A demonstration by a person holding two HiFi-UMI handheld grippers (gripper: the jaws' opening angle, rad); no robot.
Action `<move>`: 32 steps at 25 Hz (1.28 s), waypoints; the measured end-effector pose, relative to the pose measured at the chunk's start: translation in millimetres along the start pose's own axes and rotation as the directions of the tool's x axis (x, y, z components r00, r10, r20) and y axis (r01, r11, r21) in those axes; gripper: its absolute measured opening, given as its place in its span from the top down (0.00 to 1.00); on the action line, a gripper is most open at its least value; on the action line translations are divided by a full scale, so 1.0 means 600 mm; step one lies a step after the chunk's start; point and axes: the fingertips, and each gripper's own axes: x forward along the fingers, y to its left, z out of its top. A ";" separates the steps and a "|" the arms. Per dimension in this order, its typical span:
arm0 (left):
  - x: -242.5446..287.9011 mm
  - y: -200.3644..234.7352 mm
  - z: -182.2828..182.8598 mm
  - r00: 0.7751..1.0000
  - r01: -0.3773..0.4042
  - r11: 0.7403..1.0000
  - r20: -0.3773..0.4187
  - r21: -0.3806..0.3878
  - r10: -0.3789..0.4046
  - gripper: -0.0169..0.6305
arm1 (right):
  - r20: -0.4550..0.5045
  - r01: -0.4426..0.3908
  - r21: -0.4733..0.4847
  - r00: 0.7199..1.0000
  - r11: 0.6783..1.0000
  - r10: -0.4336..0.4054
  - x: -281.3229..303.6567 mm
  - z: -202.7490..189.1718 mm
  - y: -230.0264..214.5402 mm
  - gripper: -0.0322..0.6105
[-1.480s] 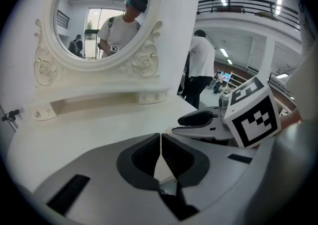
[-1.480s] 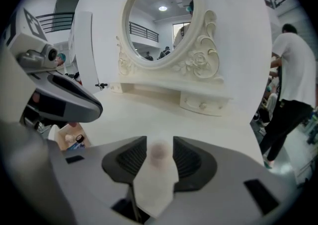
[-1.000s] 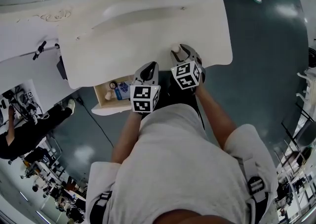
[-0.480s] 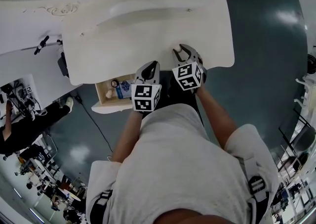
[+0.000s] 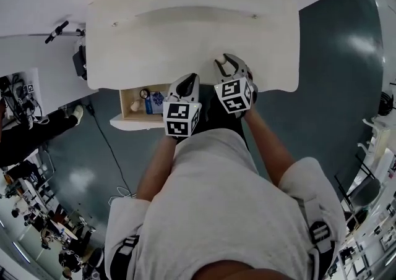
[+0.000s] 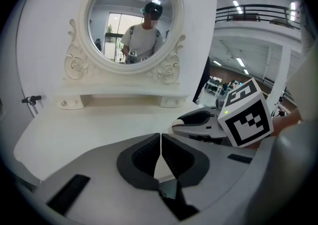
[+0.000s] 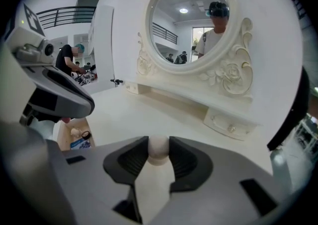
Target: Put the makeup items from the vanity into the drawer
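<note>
The white vanity surface (image 5: 185, 31) fills the top of the head view, and a round carved mirror (image 6: 130, 20) stands at its back. A wooden drawer (image 5: 130, 123) stands pulled out below the surface's near left edge. The left gripper (image 5: 187, 82) hangs at the near edge, just right of the drawer, its fingers pressed together on nothing. The right gripper (image 5: 226, 60) is just beside it over the surface; its fingers have just been closing and pinch a small pale round-topped sponge (image 7: 159, 149), or what looks like one. In the drawer lie a blue packet (image 5: 154, 102), a pale lump (image 5: 135, 106) and a small dark ring (image 5: 144, 93)
</note>
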 end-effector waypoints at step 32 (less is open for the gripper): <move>-0.161 0.166 -0.089 0.965 -0.231 0.940 0.061 -0.251 0.253 0.95 | 0.002 -0.289 -0.271 0.954 0.918 0.301 0.035 0.103 0.274 0.74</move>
